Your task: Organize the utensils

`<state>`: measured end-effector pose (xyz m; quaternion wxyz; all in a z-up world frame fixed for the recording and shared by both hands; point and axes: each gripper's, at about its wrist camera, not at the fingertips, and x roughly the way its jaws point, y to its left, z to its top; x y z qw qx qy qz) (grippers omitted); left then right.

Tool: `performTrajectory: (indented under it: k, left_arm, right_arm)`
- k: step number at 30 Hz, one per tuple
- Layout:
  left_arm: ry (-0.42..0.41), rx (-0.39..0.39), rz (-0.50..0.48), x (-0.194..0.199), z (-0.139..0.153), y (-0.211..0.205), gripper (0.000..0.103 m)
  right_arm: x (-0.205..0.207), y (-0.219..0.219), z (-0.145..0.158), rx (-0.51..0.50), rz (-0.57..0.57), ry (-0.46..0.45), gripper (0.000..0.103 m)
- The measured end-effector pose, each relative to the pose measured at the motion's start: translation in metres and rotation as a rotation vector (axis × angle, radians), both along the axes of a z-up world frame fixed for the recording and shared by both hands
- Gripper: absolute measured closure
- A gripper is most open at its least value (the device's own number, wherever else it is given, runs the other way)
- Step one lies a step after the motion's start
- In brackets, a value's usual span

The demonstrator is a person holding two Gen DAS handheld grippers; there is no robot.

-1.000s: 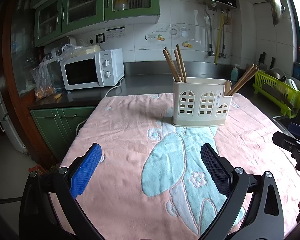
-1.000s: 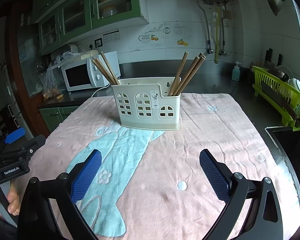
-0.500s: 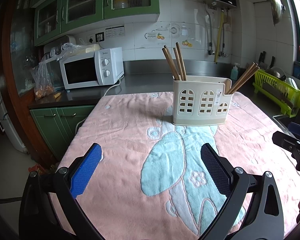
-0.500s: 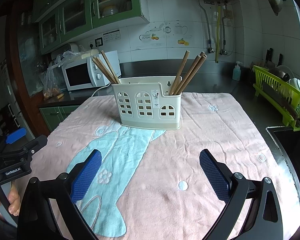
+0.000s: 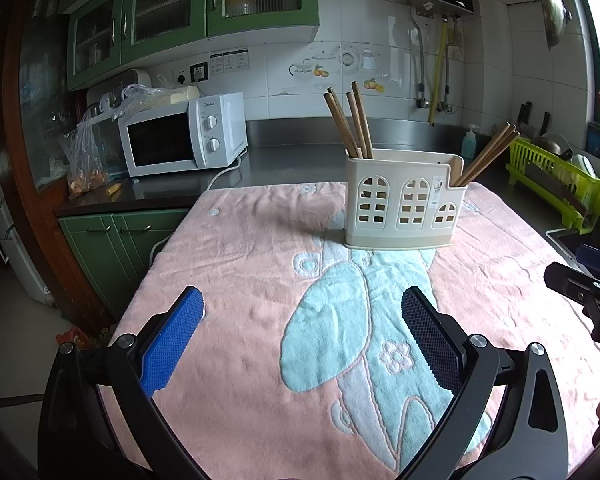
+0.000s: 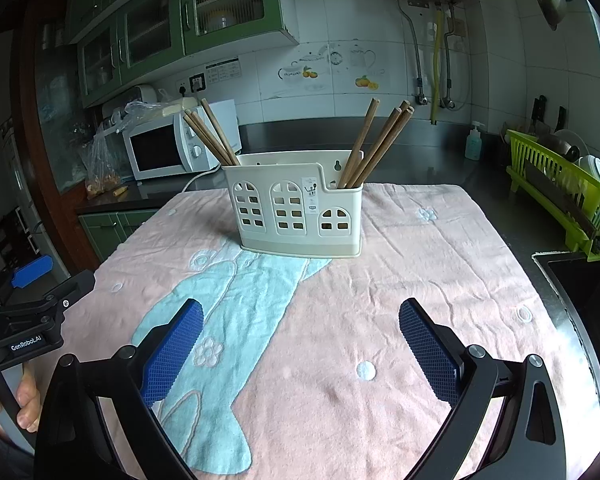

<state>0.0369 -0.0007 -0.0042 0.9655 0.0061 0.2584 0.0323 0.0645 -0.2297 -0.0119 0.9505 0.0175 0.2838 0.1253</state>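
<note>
both grippers are spread wide and hold nothing. the left gripper (image 5: pixel 302 332) hovers over the pink towel (image 5: pixel 240 280), the holder (image 5: pixel 404 200) ahead of it and a little to its right. the right gripper (image 6: pixel 300 336) faces the holder straight ahead; chopsticks (image 6: pixel 374 144) lean in the end compartments, the middle one shows none.

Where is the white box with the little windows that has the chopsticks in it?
The white holder stands upright on the pink towel, near its far edge, with the microwave behind it to the left.
</note>
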Motion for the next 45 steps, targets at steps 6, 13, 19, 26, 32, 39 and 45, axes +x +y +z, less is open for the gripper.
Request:
performTrajectory:
  k: [6, 13, 19, 26, 32, 39, 45]
  left_arm:
    - [0.001, -0.003, 0.003, 0.0006, 0.0001, 0.0006, 0.005]
    - [0.001, -0.003, 0.003, 0.0005, -0.0001, 0.0004, 0.005]
    - [0.002, -0.003, 0.003, 0.0005, -0.0001, -0.0001, 0.005]
    - [0.010, -0.022, -0.021, 0.0002, -0.0033, 0.0006, 0.005]
    - [0.008, -0.037, -0.030, -0.0019, -0.0038, 0.0025, 0.005]
    - [0.004, -0.034, -0.032, -0.0032, -0.0039, 0.0008, 0.005]
    - [0.005, -0.029, -0.040, -0.0030, -0.0033, 0.0002, 0.005]
  right_arm:
    - [0.0000, 0.0001, 0.0000, 0.001, 0.000, 0.000, 0.008]
    - [0.0007, -0.0004, -0.0012, 0.001, 0.000, -0.001, 0.008]
    - [0.0004, -0.0001, -0.0008, 0.001, 0.000, -0.001, 0.008]
    - [0.0006, 0.0002, -0.0009, -0.001, 0.001, -0.001, 0.008]
    - [0.0007, -0.0004, -0.0015, 0.002, 0.003, -0.001, 0.008]
    - [-0.0007, 0.0002, -0.0015, 0.003, 0.004, -0.002, 0.008]
    - [-0.0005, 0.0000, -0.0018, 0.002, 0.005, -0.001, 0.008]
